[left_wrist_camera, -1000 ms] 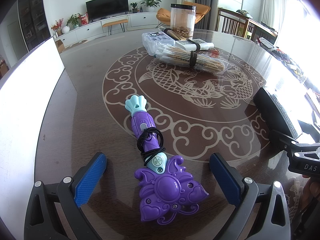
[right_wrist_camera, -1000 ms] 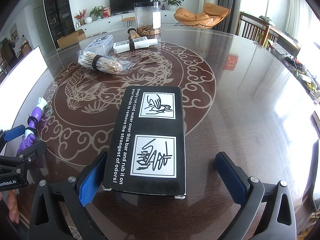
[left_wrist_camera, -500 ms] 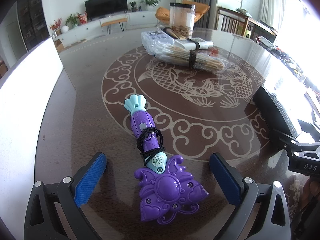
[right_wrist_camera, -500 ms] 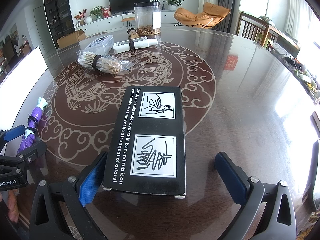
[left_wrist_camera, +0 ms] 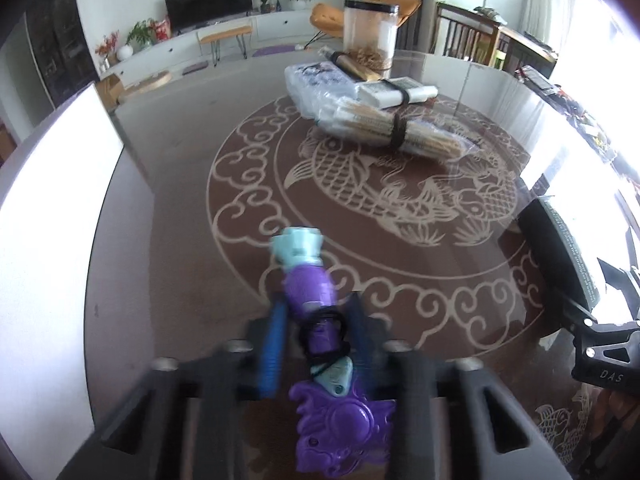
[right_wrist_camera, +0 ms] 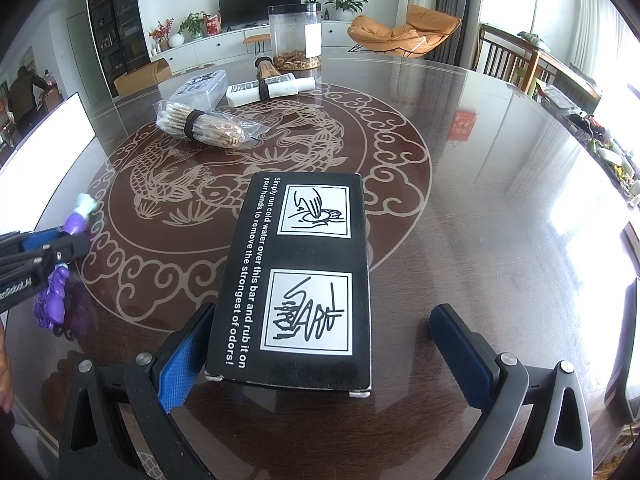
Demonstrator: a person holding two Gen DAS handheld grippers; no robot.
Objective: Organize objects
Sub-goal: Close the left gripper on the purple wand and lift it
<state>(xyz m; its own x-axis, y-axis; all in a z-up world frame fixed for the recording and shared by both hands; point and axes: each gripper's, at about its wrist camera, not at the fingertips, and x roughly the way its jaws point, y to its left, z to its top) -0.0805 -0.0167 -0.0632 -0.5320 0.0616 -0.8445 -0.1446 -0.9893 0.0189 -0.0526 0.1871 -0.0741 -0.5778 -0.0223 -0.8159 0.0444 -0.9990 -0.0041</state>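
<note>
Since a moment ago, left gripper (left_wrist_camera: pixel 316 344) has just snapped shut on the purple toy wand (left_wrist_camera: pixel 316 320), it seems through blur.
Right gripper (right_wrist_camera: pixel 320 356) waits open around black box (right_wrist_camera: pixel 298 280); the heavy flower head behind the pads could tip out.

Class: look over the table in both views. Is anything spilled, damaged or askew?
Nothing stands out. The black box lies flat, the bundles stay tied, the jar is upright. The left gripper is closed on the purple toy.
</note>
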